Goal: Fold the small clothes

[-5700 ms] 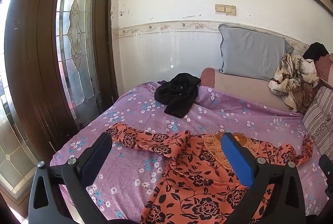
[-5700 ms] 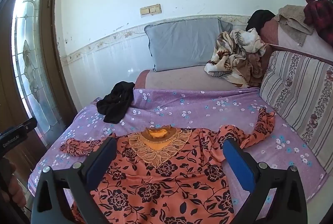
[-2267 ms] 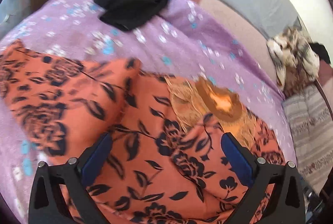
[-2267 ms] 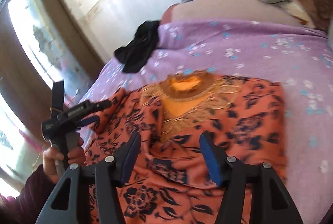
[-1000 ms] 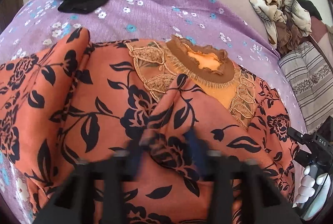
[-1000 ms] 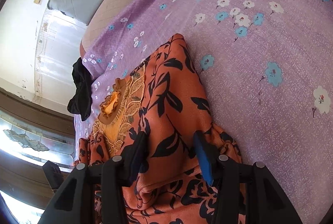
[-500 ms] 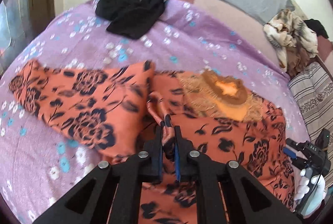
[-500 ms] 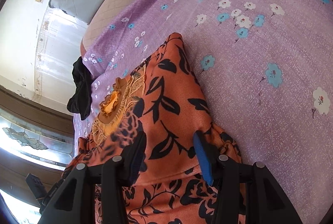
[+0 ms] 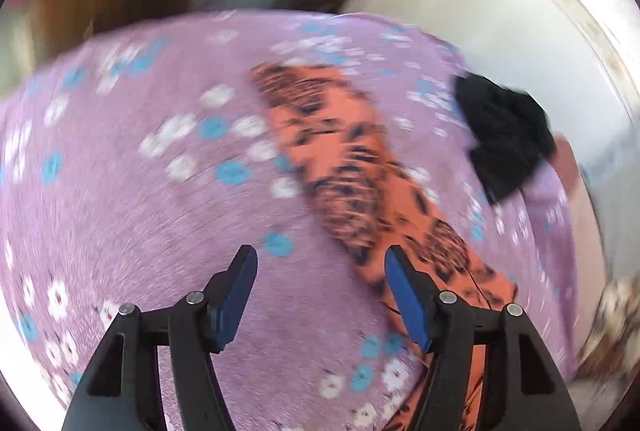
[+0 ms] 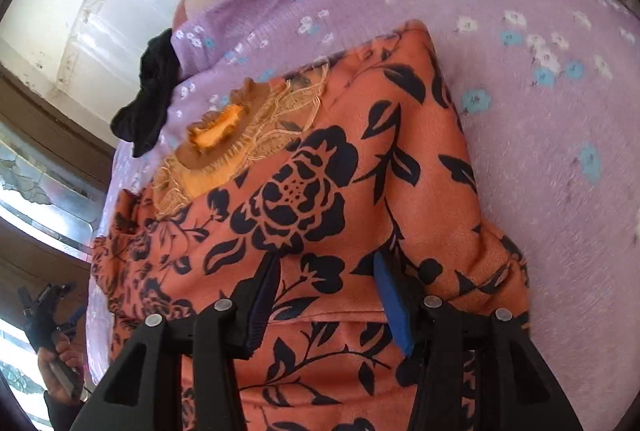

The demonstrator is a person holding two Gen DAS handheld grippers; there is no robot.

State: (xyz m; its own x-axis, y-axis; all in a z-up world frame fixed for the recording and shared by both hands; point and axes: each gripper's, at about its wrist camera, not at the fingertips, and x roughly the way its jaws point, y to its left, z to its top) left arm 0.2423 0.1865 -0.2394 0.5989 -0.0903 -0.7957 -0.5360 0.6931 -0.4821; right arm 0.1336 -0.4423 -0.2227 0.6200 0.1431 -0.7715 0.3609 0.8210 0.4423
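The left gripper [image 9: 320, 271] had its blue fingers [image 9: 236, 295] spread wide and gripping nothing, poised over the purple flowered bedsheet [image 9: 120, 191] with the right finger just beside a long orange sleeve [image 9: 344, 159] lying flat in a blurred view. The right gripper [image 10: 324, 287] was also parted, its fingers [image 10: 390, 303] straddling a raised fold of the orange floral top [image 10: 320, 191] without clearly pinching it. The top lay on the bed with its lace collar [image 10: 240, 127] toward a black garment [image 10: 148, 99] near the wall.
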